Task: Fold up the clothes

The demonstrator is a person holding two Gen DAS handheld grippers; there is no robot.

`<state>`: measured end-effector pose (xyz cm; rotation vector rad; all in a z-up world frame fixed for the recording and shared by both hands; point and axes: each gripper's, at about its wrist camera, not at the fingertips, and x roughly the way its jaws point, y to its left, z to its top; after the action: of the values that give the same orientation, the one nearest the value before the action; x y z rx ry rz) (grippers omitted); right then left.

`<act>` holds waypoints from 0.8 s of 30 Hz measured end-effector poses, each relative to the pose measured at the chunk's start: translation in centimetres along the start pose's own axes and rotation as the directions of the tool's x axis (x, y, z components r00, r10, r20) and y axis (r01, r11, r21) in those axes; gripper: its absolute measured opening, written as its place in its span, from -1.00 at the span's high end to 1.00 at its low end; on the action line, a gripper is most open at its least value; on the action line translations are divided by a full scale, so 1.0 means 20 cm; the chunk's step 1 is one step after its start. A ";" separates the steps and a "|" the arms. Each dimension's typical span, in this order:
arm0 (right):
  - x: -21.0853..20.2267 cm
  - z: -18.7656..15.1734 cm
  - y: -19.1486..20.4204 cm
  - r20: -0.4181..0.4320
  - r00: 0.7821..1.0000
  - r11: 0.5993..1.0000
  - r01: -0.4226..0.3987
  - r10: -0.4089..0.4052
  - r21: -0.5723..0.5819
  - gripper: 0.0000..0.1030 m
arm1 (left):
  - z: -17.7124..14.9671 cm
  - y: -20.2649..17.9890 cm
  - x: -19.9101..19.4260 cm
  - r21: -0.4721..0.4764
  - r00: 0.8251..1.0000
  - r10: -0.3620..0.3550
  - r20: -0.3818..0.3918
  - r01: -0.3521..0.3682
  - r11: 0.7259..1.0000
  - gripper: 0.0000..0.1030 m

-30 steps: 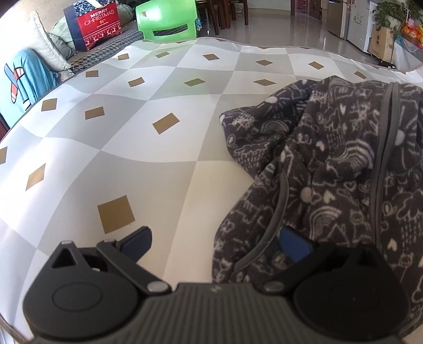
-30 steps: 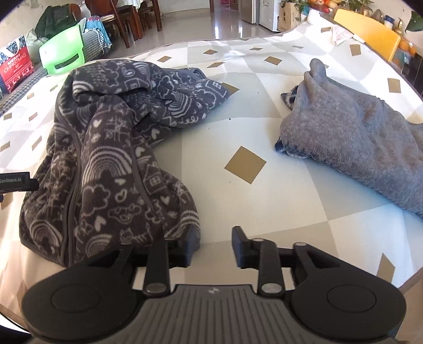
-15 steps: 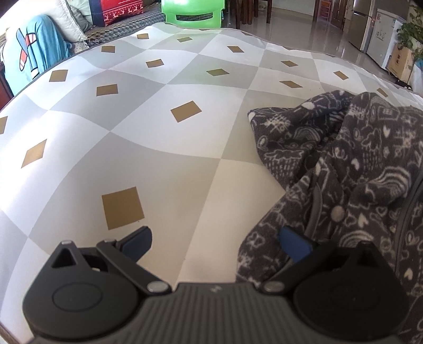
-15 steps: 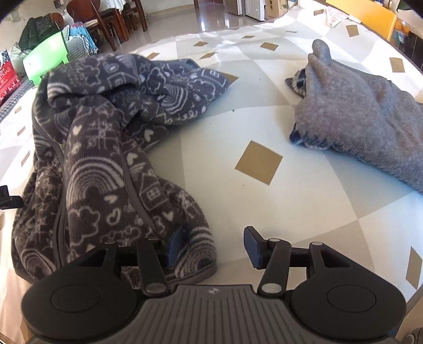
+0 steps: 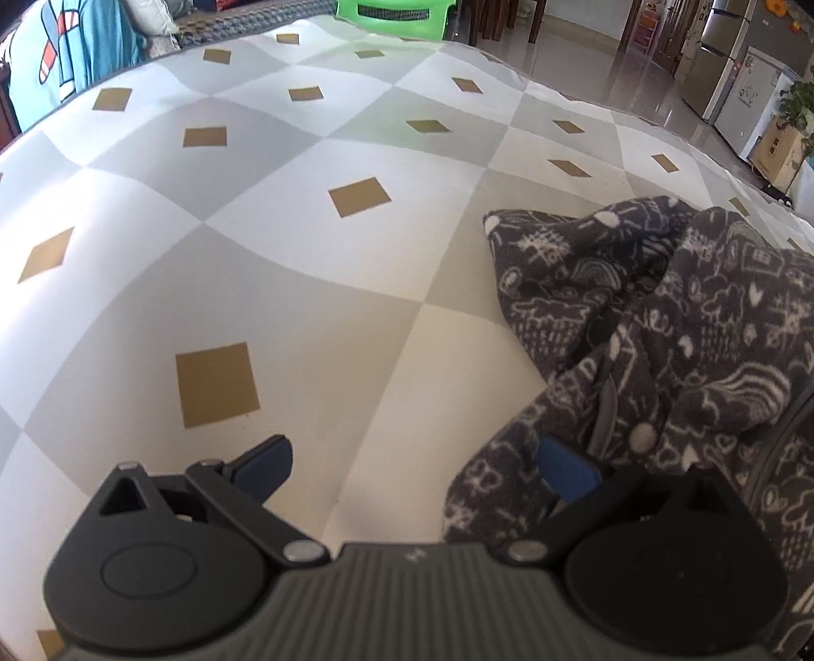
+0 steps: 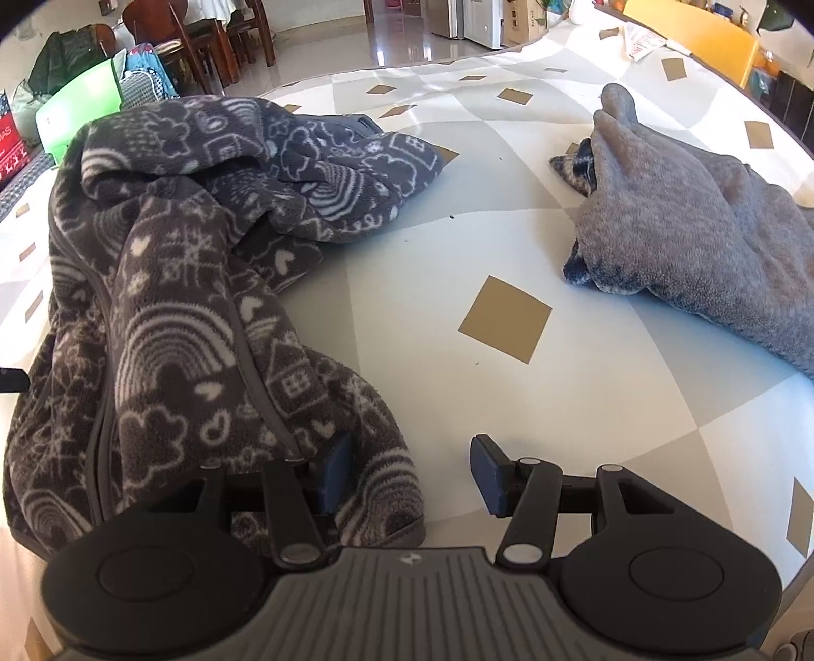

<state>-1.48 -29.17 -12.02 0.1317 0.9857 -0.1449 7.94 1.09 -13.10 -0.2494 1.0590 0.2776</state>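
A dark grey fleece jacket (image 6: 168, 325) with white doodle print and a grey zipper lies crumpled on the table, at the right in the left wrist view (image 5: 676, 356). My left gripper (image 5: 412, 468) is open wide at the jacket's near left edge. Its right fingertip (image 5: 564, 473) rests in the fabric and the left one hangs over bare cloth. My right gripper (image 6: 411, 475) is open at the near right hem corner. Its left fingertip (image 6: 333, 475) sits on the fleece, with the corner partly between the jaws.
A plain grey fleece garment (image 6: 712, 244) lies at the right of the table. The tablecloth (image 5: 305, 305) has grey and white checks with tan diamonds. A green chair (image 5: 397, 15) and a yellow chair (image 6: 702, 35) stand beyond the far edges.
My right gripper's jaws have widened, and it has come down onto the jacket's hem corner. My left gripper has slid along and rolled, staying open at the jacket's left edge.
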 end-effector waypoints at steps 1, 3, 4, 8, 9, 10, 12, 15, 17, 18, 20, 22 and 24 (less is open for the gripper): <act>0.00 0.00 0.01 0.000 1.000 1.000 0.005 -0.005 -0.006 0.01 | 0.00 0.00 0.01 0.005 1.000 0.002 -0.008 -0.002 1.000 -1.00; 0.00 -0.01 0.02 0.001 1.000 1.000 0.010 -0.010 -0.010 0.01 | -0.01 -0.01 0.02 0.009 1.000 -0.004 -0.018 0.005 1.000 -1.00; 0.00 -0.01 0.03 0.002 1.000 1.000 0.012 -0.012 -0.009 0.00 | -0.01 -0.01 0.02 0.006 1.000 -0.019 -0.025 0.019 1.000 -1.00; 0.01 0.01 -0.01 0.001 1.000 1.000 0.006 -0.006 -0.022 0.00 | -0.02 -0.05 0.04 0.032 0.996 -0.063 -0.064 0.065 0.997 -1.00; 0.01 0.01 -0.01 0.001 1.000 1.000 0.006 -0.006 -0.023 0.00 | -0.03 -0.07 0.05 0.048 0.995 -0.067 -0.074 0.071 0.996 -1.00; 0.01 0.00 -0.01 0.002 1.000 1.000 0.008 -0.008 -0.026 0.00 | -0.04 -0.09 0.06 0.069 0.995 -0.063 -0.084 0.068 0.995 -1.00; 0.01 0.00 -0.01 0.007 1.000 0.999 0.011 -0.011 -0.033 0.00 | -0.06 -0.14 0.06 0.122 0.996 -0.041 -0.073 0.049 0.991 -1.00; 0.01 0.00 -0.01 0.011 1.000 0.999 0.011 -0.011 -0.031 0.00 | -0.09 -0.20 0.04 0.171 0.998 -0.036 -0.042 0.043 0.984 -0.77; 0.01 0.00 0.00 0.015 1.000 0.999 0.010 -0.009 -0.035 0.00 | -0.10 -0.25 0.00 0.219 0.999 -0.042 -0.014 0.044 0.975 -0.25; 0.01 0.00 0.00 0.018 1.000 0.999 0.008 -0.008 -0.042 0.07 | -0.11 -0.28 -0.01 0.248 0.999 -0.046 -0.005 0.046 0.968 -0.09; 0.00 0.00 0.02 0.023 1.000 0.998 -0.011 0.012 -0.063 0.31 | -0.13 -0.32 -0.03 0.276 0.999 -0.048 0.004 0.045 0.960 0.22; -0.01 -0.01 0.05 0.021 0.999 0.995 -0.025 0.027 -0.097 0.66 | -0.15 -0.33 -0.04 0.290 0.999 -0.035 0.017 0.029 0.957 0.26; -0.01 -0.02 0.07 0.021 1.000 0.991 -0.015 0.018 -0.132 0.71 | -0.16 -0.33 -0.05 0.284 1.000 -0.019 0.021 0.012 0.959 0.28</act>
<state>-1.63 -27.64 -11.97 0.0169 0.9688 -0.0658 7.05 -6.24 -13.26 0.0046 1.0591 0.1110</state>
